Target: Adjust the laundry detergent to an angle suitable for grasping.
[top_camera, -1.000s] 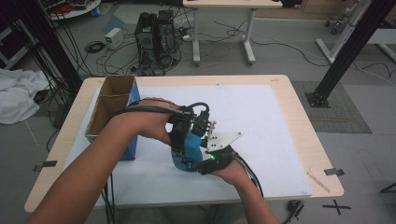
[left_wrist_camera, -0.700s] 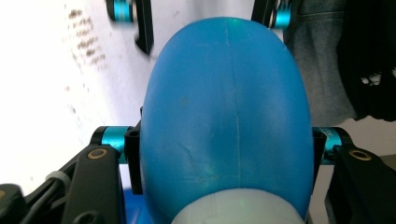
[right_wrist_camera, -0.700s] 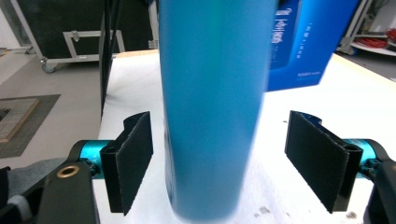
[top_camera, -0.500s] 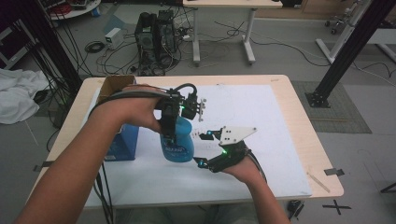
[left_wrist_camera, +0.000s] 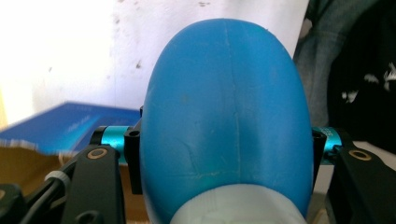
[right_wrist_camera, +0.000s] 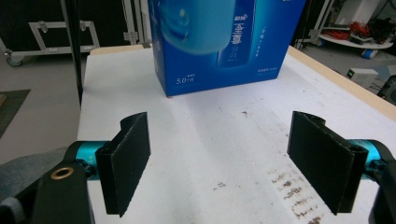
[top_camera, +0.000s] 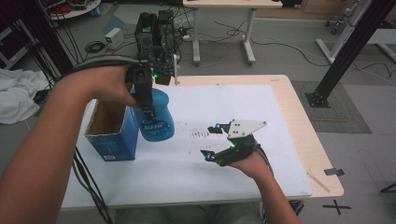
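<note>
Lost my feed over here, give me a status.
Left gripper clamped on blue bottle, bottle in the air beside the open box. Right gripper open, nothing between its jaws, low over white table. Nothing in the way.

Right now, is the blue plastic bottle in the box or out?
Out: the blue plastic bottle hangs in the left claw above the table, beside the open blue cardboard box.

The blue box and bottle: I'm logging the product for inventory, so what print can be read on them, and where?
"5.0": white print low on the blue box, right gripper view; the small characters after it are unreadable.
Large white characters on the box front: too blurred to read.
Label on the blue bottle, high view: too small to read.
</note>
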{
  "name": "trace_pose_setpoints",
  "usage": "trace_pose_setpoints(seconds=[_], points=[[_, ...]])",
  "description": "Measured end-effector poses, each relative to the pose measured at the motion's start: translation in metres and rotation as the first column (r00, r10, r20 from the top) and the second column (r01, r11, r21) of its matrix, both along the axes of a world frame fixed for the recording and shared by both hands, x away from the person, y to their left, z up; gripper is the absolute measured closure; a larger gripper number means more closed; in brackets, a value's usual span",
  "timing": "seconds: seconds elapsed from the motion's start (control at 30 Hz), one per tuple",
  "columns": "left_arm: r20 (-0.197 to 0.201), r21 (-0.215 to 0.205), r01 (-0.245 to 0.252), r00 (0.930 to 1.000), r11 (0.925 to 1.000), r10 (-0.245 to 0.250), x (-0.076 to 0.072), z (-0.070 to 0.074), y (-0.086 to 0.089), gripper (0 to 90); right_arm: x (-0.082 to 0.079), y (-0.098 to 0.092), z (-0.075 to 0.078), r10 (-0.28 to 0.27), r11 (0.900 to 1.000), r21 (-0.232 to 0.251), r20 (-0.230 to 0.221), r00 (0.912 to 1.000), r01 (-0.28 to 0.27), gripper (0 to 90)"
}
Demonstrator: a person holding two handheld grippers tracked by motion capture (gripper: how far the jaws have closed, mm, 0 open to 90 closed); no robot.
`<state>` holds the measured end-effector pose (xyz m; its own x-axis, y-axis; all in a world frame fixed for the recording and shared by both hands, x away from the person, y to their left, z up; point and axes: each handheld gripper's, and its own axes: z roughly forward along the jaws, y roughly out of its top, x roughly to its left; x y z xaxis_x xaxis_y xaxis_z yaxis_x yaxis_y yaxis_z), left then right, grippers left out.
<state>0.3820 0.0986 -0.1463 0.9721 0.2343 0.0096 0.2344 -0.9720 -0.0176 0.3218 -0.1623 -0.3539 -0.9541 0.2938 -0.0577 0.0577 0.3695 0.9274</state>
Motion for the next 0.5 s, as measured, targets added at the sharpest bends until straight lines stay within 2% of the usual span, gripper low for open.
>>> trace_pose_setpoints(seconds=[0.03,0.07,0.1,0.13,0.17,0.2,0.23,0.3,0.33,0.37,0.4,0.43,0.47,0.5], points=[[-0.001,-0.006,-0.029,0.9996,0.9995,0.029,0.002,0.003,0.005,39.2,0.0,0.0,0.002,0.002,1.0,-0.003,-0.008,1.0,-0.002,20.5],[0.003,-0.028,-0.094,0.9955,0.9951,0.094,0.007,0.008,0.015,39.2,0.0,0.0,0.002,0.003,1.0,-0.004,-0.006,1.0,-0.003,20.5],[0.002,-0.035,-0.123,0.9924,0.9917,0.123,0.01,0.01,0.02,39.2,0.001,0.001,0.002,0.002,1.0,0.001,0.007,1.0,-0.002,20.5],[0.002,-0.035,-0.123,0.9924,0.9917,0.123,0.01,0.01,0.02,39.2,0.001,0.001,0.002,0.002,1.0,0.001,0.007,1.0,-0.002,20.5],[0.002,-0.04,-0.152,0.9884,0.9876,0.152,0.011,0.012,0.024,39.2,0.001,0.0,0.002,-0.003,1.0,0.0,0.006,1.0,0.003,20.5],[-0.007,-0.038,-0.213,0.977,0.9763,0.213,0.015,0.015,0.032,39.2,0.002,0.0,0.002,0.003,1.0,-0.007,0.003,1.0,-0.003,20.5],[-0.007,-0.038,-0.213,0.977,0.9763,0.213,0.015,0.015,0.032,39.2,0.002,0.0,0.002,0.003,1.0,-0.007,0.003,1.0,-0.003,20.5],[0.005,-0.033,-0.259,0.9659,0.9654,0.259,0.018,0.018,0.039,39.1,0.003,-0.001,0.002,0.001,1.0,-0.011,-0.004,1.0,-0.001,20.5],[0.015,-0.03,-0.306,0.9516,0.9514,0.307,0.02,0.02,0.046,39.1,0.003,-0.001,0.002,0.0,1.0,-0.011,-0.003,1.0,0.0,20.5],[0.015,-0.03,-0.306,0.9516,0.9514,0.307,0.02,0.02,0.046,39.1,0.003,-0.001,0.002,0.0,1.0,-0.011,-0.003,1.0,0.0,20.5],[0.019,-0.028,-0.329,0.9441,0.944,0.329,0.021,0.021,0.049,39.1,0.004,-0.001,0.002,-0.002,1.0,-0.011,-0.003,1.0,0.002,20.5],[0.017,-0.037,-0.363,0.9313,0.931,0.364,0.022,0.021,0.052,39.1,0.004,-0.001,0.002,-0.002,1.0,-0.011,-0.003,1.0,0.002,20.5],[0.018,-0.026,-0.367,0.93,0.93,0.367,0.023,0.023,0.056,39.1,0.005,-0.001,0.003,0.001,1.0,-0.013,-0.006,1.0,-0.001,20.5],[0.022,-0.025,-0.393,0.9192,0.9194,0.393,0.025,0.026,0.062,39.1,0.006,-0.001,0.004,0.001,1.0,-0.025,-0.011,0.9999,-0.001,20.5]])
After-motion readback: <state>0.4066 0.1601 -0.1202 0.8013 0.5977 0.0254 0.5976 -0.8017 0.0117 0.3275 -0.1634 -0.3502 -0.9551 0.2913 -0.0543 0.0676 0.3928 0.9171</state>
